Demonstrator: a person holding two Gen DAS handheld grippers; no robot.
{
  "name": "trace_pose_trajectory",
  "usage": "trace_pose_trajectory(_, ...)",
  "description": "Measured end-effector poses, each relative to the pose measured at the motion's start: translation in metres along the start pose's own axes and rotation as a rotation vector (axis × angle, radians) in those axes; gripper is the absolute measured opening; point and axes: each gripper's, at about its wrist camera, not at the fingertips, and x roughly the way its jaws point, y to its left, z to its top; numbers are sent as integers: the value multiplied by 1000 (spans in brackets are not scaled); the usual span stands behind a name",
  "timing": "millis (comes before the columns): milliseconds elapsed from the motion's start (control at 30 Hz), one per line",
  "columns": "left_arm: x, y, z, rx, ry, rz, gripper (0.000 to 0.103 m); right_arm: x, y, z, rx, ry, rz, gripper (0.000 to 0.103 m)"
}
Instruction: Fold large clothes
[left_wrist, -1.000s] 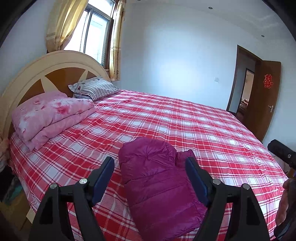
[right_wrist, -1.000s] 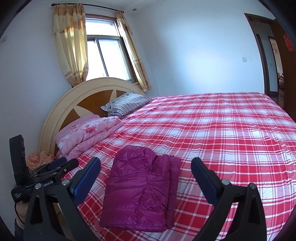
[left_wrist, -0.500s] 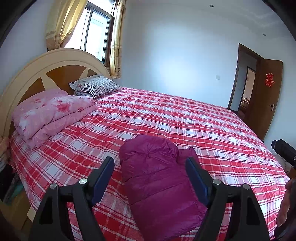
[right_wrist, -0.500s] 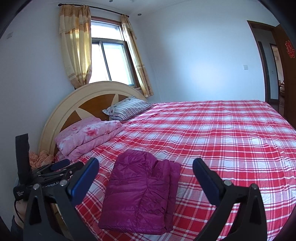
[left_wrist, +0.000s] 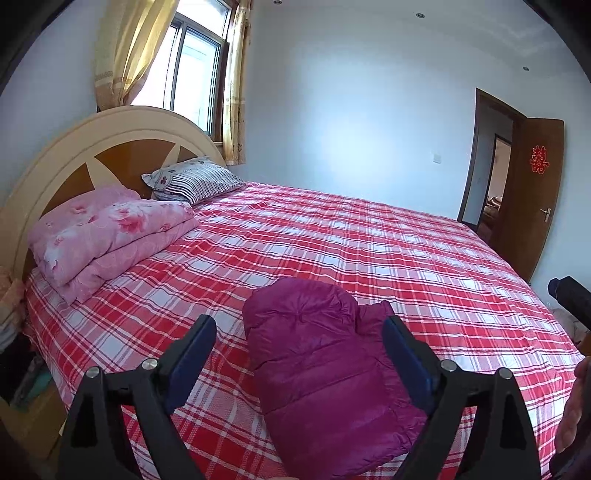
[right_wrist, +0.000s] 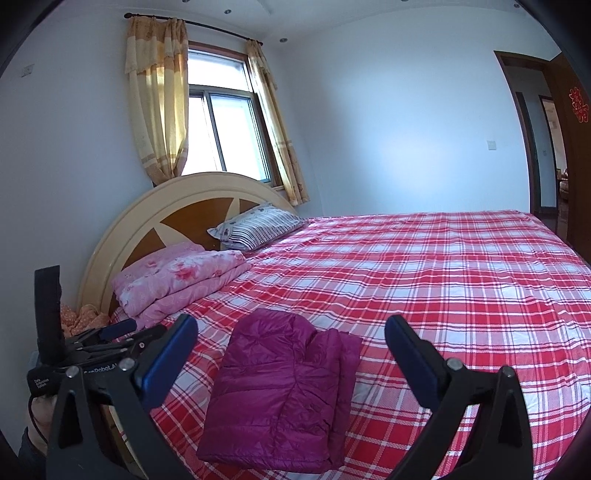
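Observation:
A folded magenta puffer jacket (left_wrist: 325, 373) lies on the red plaid bed (left_wrist: 388, 258) near its front edge. My left gripper (left_wrist: 299, 325) hovers just in front of it, jaws opening; the jacket shows between the fingers but neither pad touches it. My right gripper (right_wrist: 291, 323) stands open over the same jacket (right_wrist: 280, 391), farther back, with nothing in its jaws. In the right wrist view the left gripper (right_wrist: 92, 339) shows at the lower left. The black tip of the right gripper (left_wrist: 569, 295) pokes in at the right edge of the left wrist view.
A folded pink floral quilt (left_wrist: 107, 236) and a striped pillow (left_wrist: 192, 181) lie against the rounded headboard (left_wrist: 110, 144). A curtained window (right_wrist: 221, 133) sits behind it. A brown door (left_wrist: 532, 199) stands ajar at the far right. A person's hand (left_wrist: 572, 417) shows at the right edge.
The left gripper's fingers have spread wider. Both views have tipped up a little, showing more wall and window. The jacket has not moved.

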Motion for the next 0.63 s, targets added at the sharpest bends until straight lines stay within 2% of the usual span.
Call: trace_pose_trajectory(633, 10, -1, -8, 33, 12, 37, 96, 9, 2, -13, 3, 59, 0, 103)
